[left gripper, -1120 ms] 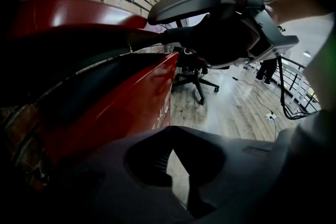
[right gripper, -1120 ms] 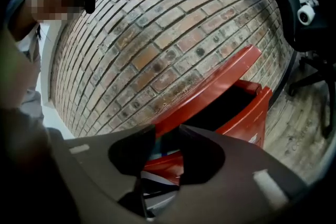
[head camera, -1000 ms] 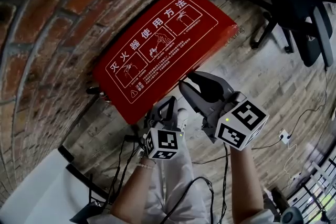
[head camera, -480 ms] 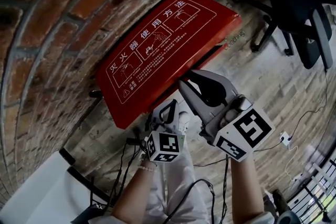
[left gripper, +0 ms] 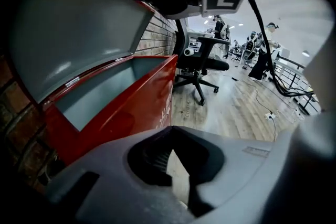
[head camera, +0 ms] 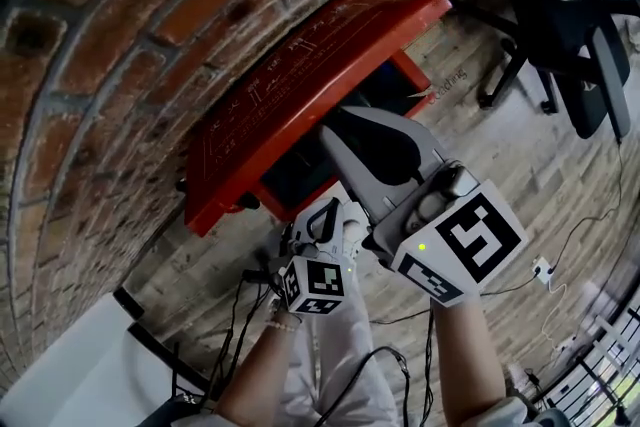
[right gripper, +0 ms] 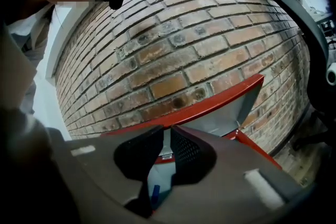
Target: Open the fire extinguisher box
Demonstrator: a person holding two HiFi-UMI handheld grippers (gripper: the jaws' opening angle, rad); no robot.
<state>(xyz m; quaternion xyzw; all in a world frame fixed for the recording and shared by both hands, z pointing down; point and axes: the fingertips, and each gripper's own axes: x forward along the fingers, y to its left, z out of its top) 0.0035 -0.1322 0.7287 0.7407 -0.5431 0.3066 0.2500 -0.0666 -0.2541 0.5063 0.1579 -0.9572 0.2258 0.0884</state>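
The red fire extinguisher box (head camera: 412, 75) stands on the floor against a brick wall (head camera: 120, 45). Its lid (head camera: 300, 85) is tilted up, so the dark inside shows. My right gripper (head camera: 335, 130) reaches under the lid's front edge; its jaws have just been closing to a narrow gap with nothing between them. In the right gripper view the gripper (right gripper: 167, 131) points at the lid's grey underside (right gripper: 226, 113), with a blue item (right gripper: 155, 191) low in the box. My left gripper (head camera: 322, 205) hangs lower, shut and empty, apart from the box (left gripper: 131, 107).
Black office chairs (head camera: 580, 25) stand to the right on the wooden floor, one close to the box's end (left gripper: 202, 65). Cables (head camera: 380, 355) trail by the person's legs, and a power strip (head camera: 543, 262) lies at right. A white surface (head camera: 60, 355) sits lower left.
The lid has swung up from flat, and the box's inside now shows. My right gripper rose with it, went under its front edge, and its jaws narrowed. The left gripper barely moved.
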